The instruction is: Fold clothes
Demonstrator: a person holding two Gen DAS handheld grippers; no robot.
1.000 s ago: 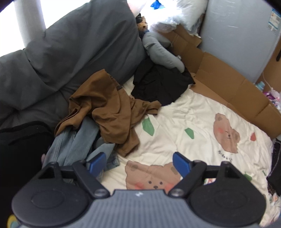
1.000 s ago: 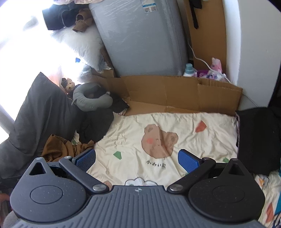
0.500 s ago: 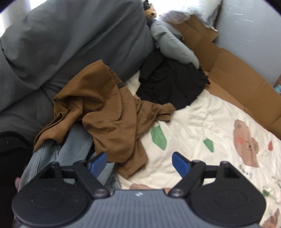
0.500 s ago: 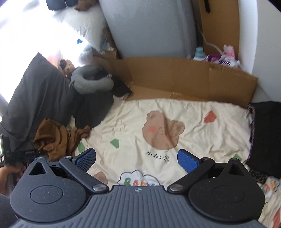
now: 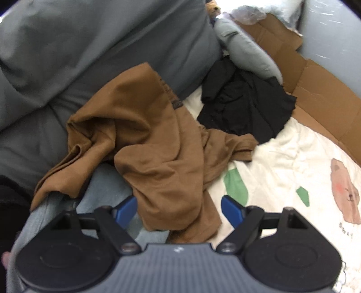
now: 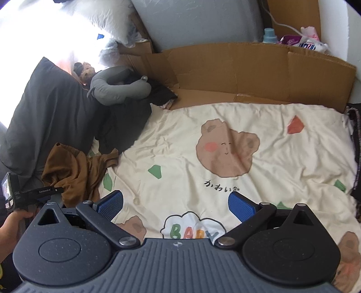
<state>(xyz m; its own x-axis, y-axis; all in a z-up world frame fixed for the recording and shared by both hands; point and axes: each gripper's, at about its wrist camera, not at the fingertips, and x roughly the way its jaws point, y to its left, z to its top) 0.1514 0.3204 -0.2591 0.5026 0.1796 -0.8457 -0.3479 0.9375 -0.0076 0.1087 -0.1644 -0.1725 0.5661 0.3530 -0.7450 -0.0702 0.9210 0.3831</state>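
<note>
Cream quilt (image 6: 180,162) w/ bear prints covers most of the bed; soft, lightly wrinkled, wide bare stretch in the middle and toward the right, bounded at the far edge by flattened cardboard (image 6: 259,67) standing against a grey panel (image 6: 198,20). Dark grey duvet (image 5: 79,56) bulks up along the left side, smooth matte fabric w/ broad folds, walling in the clothes pile on that side.

Brown garment (image 5: 146,139) lies crumpled at the left edge of the quilt, partly up on the duvet. Long axis runs roughly from near-right to far-left in the left wrist view; one narrow end, prob. a sleeve, points right toward the black garment (image 5: 246,106) and touches it. Soft knit, heavy folds, no flat edge. Near hem sits between the left gripper (image 5: 178,209) fingers, which are spread wide and hold nothing; can't tell if they touch the cloth.

Light blue denim (image 5: 106,189) sits under the brown piece, at its near-left. Black garment bunched beyond, against a grey U-shaped neck pillow (image 6: 119,90).

Right gripper (image 6: 176,205) over bare quilt, well apart from the pile, fingers wide apart, nothing in them. Blue ribbed pads (image 6: 241,206) on both tools.
</note>
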